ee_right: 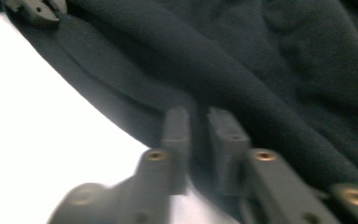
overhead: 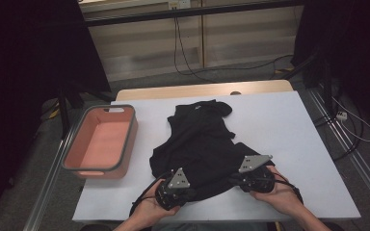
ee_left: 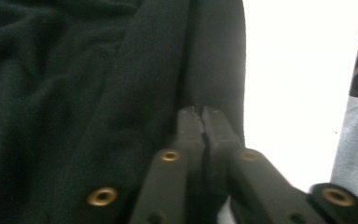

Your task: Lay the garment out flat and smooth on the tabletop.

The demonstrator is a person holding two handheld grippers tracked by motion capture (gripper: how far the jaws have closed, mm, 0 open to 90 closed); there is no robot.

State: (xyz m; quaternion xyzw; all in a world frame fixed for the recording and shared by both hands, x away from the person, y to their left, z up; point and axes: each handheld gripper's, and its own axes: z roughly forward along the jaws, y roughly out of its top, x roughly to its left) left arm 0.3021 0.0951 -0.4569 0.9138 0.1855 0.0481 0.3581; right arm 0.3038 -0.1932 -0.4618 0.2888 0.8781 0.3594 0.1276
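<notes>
Both hands at 6 o'clock in the high view hold tongs on the near hem of a black garment [overhead: 200, 142] lying mid-desk [overhead: 294, 125]: left tongs [overhead: 173, 190], right tongs [overhead: 255, 175]. Pink bin [overhead: 101, 142] sits at 9 o'clock. Left gripper view: left tongs [ee_left: 200, 123] pinched together on the hem. Right gripper view: right tongs [ee_right: 200, 126] clamped on a fold.
</notes>
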